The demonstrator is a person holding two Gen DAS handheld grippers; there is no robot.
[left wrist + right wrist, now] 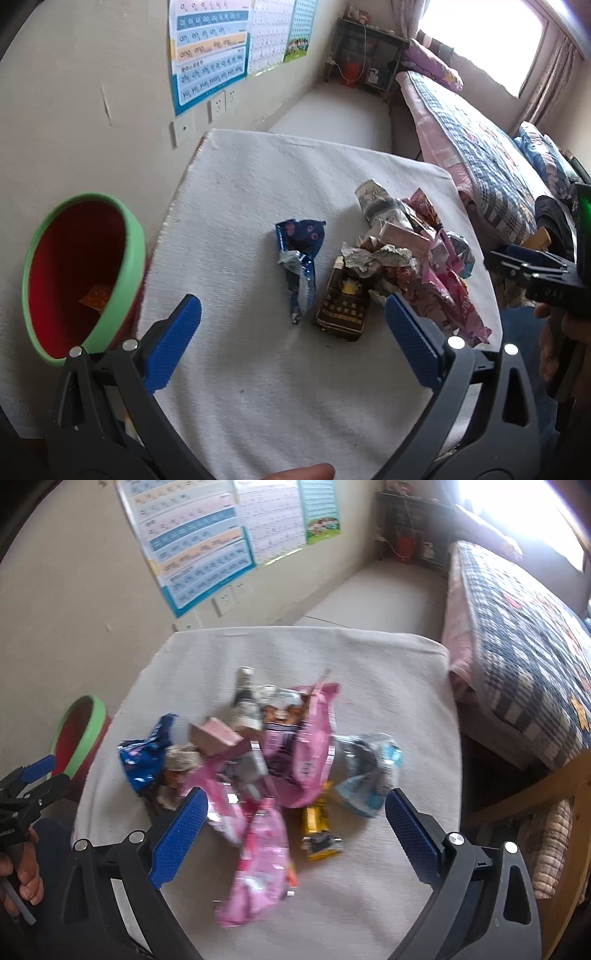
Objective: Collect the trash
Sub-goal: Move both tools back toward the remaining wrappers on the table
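Observation:
A pile of crumpled wrappers (pixel 410 254) lies on a white cloth-covered table (pixel 240 192). A blue wrapper (pixel 299 266) and a dark brown packet (pixel 343 306) lie apart at its left. A red bin with a green rim (pixel 85 273) stands at the table's left edge with an orange scrap inside. My left gripper (pixel 293 336) is open and empty above the table, just short of the blue wrapper and brown packet. My right gripper (pixel 293 827) is open and empty over the pink wrappers (pixel 258 867), next to a yellow wrapper (pixel 319 827). The bin (pixel 79 734) shows at the left.
A wall with posters (pixel 210 48) and sockets runs behind the table. A bed with a checked quilt (pixel 480 147) stands at the right. A wooden chair frame (pixel 524 797) is close to the table's right edge. Open floor (pixel 340 114) lies beyond the table.

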